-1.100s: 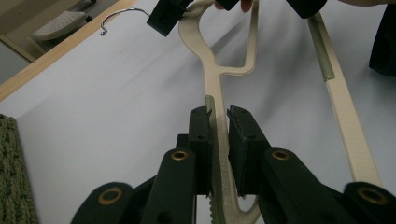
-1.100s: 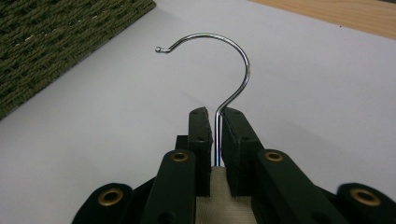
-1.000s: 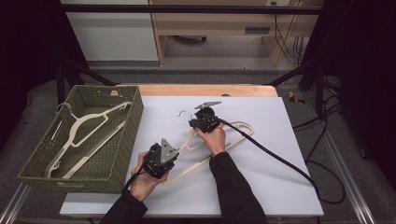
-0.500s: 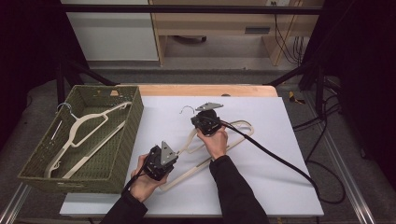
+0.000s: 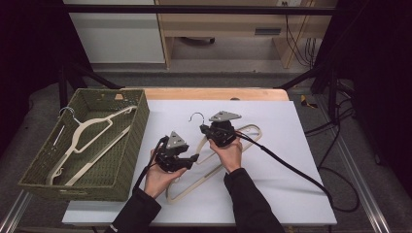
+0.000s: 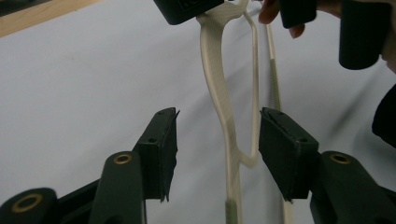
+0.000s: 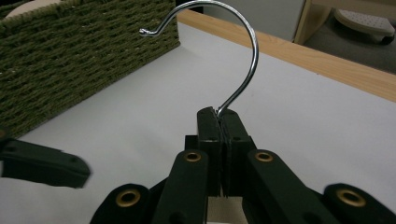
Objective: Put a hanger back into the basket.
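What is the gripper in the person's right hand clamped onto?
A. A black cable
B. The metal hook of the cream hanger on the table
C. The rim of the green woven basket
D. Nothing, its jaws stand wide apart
B. In the right gripper view the right gripper has its two black jaws pressed together on the base of the metal hook of the cream hanger, which curls up out of them.

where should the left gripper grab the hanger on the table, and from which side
On the thin cream arm of the hanger, which runs straight up between the open pads of the left gripper. Come along the table from the hanger's lower end, jaws either side of the bar. The right gripper is shut on the hook, so the neck is taken.
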`<state>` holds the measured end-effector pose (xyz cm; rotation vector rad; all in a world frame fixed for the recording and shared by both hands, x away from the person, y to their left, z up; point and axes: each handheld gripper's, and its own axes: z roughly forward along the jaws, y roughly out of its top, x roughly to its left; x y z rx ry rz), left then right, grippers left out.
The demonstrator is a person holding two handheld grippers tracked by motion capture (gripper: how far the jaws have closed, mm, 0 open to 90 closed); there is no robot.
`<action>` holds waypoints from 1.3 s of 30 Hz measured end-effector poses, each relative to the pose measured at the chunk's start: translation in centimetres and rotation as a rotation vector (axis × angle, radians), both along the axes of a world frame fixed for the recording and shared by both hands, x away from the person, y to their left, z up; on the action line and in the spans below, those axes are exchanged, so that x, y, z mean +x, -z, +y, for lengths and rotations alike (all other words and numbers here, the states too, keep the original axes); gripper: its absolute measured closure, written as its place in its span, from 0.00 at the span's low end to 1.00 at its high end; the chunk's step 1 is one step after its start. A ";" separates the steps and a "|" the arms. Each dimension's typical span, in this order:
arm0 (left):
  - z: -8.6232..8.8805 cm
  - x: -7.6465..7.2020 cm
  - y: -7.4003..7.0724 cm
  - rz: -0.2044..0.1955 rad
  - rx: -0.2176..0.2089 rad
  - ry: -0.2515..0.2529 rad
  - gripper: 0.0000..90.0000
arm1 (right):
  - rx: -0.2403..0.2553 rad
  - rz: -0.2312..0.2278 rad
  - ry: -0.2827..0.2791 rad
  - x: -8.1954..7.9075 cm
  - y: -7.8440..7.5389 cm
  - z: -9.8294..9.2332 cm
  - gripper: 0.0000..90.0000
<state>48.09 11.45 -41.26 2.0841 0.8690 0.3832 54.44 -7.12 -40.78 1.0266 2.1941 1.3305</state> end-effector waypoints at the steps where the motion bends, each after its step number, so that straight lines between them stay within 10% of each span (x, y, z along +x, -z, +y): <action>1: -0.3 0.3 0.1 0.012 -0.013 0.002 0.53 | 0.005 -0.003 -0.011 -0.2 -0.1 -0.1 0.99; 11: -1.7 1.9 1.1 0.147 -0.104 0.068 0.83 | 0.033 -0.045 -0.051 -2.0 -0.7 -1.1 0.99; 16: -1.9 1.3 0.7 0.140 -0.111 0.074 0.91 | 0.049 -0.050 -0.064 -2.7 -1.0 -1.8 0.99; 30: -0.6 -2.3 -2.4 0.000 -0.130 0.077 0.96 | 0.135 -0.132 -0.130 -9.5 -3.0 -7.5 0.53; 39: 2.6 -3.9 -6.8 -0.109 -0.103 0.055 0.96 | 0.175 -0.128 -0.070 -11.6 -2.0 -12.4 0.23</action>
